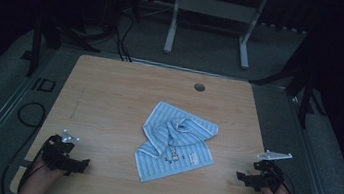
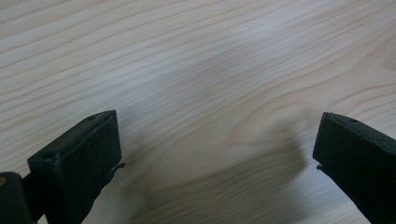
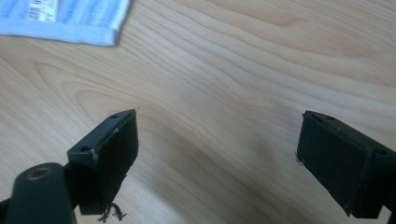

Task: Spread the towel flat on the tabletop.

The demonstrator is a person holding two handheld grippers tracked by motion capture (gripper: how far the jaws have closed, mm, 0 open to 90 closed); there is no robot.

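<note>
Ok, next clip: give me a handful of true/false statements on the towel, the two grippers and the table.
1. The striped towel lies crumpled near the middle of the table. True.
2. The left gripper is clamped on a towel corner. False: its jaws stand apart over bare wood, holding nothing.
3. The right gripper is open with nothing between its jaws. True.
4. The towel is folded into a neat square. False: it is bunched and twisted, with a printed label showing.
5. A round hole sits near the table's far edge. True.
</note>
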